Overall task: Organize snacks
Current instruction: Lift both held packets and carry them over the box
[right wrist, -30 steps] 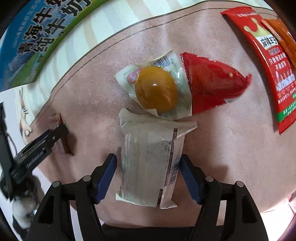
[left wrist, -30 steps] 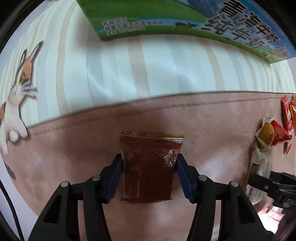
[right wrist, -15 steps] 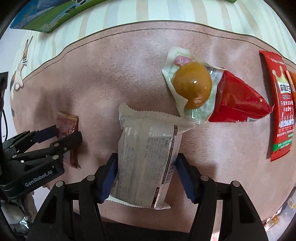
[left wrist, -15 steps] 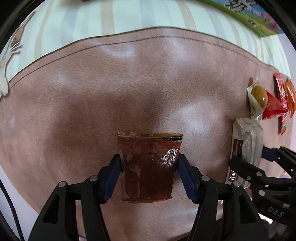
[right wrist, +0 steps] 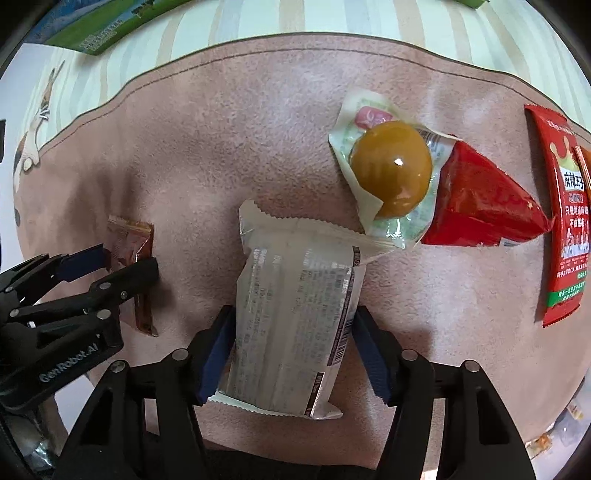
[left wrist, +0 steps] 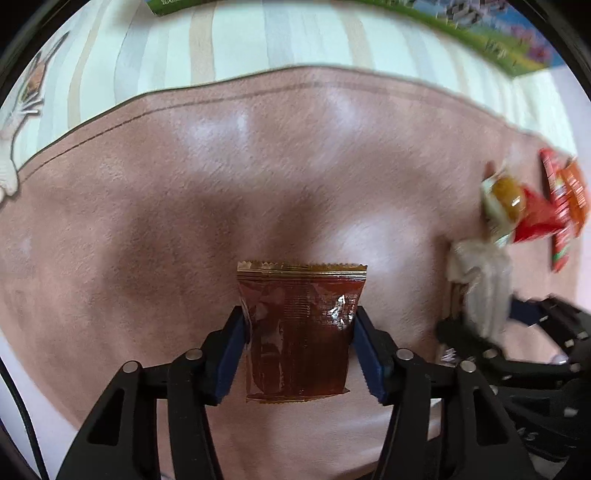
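The brown packet sits upright between the blue pads of the left gripper, which pinch its two side edges; its crimped top points away from the camera, over the pink mat. The white packet lies lengthwise between the pads of the right gripper, clamped at both sides. Its far end touches the egg pack, which overlaps the red pouch. A long red strip lies near the mat's right edge. Beyond the mat, a striped cloth carries a green carton.
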`<move>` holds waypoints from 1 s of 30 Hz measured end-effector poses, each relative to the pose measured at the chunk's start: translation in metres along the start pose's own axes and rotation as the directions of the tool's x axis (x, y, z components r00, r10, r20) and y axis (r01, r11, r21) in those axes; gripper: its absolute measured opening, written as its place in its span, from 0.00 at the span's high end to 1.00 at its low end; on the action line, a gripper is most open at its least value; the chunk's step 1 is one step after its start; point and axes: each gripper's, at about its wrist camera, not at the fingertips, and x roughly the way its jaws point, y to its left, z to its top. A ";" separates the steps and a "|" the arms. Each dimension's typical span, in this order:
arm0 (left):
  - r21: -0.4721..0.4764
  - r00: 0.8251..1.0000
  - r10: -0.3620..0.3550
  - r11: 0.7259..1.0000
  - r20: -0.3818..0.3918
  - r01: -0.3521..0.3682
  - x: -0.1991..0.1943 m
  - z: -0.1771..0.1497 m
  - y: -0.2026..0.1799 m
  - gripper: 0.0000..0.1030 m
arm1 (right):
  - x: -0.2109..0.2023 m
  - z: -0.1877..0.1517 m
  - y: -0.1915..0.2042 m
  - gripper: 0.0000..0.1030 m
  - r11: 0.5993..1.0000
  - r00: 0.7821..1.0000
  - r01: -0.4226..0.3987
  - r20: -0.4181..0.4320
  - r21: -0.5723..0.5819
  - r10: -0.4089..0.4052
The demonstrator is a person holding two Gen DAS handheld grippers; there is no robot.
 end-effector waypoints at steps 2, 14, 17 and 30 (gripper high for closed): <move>-0.033 0.997 -0.068 0.997 -0.044 0.066 0.006 0.003 0.005 0.37 | -0.001 0.001 -0.005 0.34 0.999 0.999 -0.028 -0.018 0.016 0.028; -0.036 0.997 -0.020 0.999 -0.071 0.017 0.019 -0.005 -0.005 0.48 | -0.005 -0.001 0.005 0.36 0.999 0.999 0.024 -0.020 -0.037 -0.025; -0.042 0.999 -0.009 0.999 -0.036 0.007 0.000 -0.013 -0.015 0.48 | -0.009 -0.006 0.004 0.38 0.999 1.000 0.006 -0.004 -0.032 -0.006; -0.034 0.986 -0.107 0.993 0.130 0.112 -0.110 -0.015 -0.038 0.48 | -0.110 -0.009 0.001 0.40 0.983 0.974 -0.175 0.135 -0.045 0.180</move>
